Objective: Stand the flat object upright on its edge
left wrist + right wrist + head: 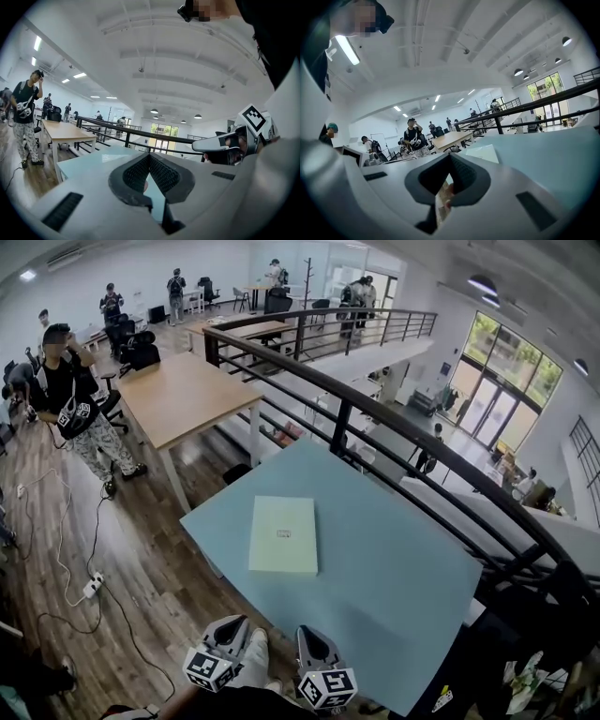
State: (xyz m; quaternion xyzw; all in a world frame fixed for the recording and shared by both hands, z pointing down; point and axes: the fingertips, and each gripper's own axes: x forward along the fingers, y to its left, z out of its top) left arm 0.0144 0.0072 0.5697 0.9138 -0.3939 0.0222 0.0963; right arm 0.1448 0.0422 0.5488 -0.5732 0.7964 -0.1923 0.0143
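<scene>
Flat pale-green box (283,534): lying flat near the middle of the blue table (403,596), untouched. Left gripper (150,158) and right gripper (451,158): both 2 pressed together, empty, at the table's near edge, apart from the box.

Risk: shut tips may merely skid the box across the smooth top. Once raised, a thin edge may topple.

Not discernible: box thickness and its small label.

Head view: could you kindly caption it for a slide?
Pale box flat on blue table; left gripper and right gripper shut, nearby.
</scene>
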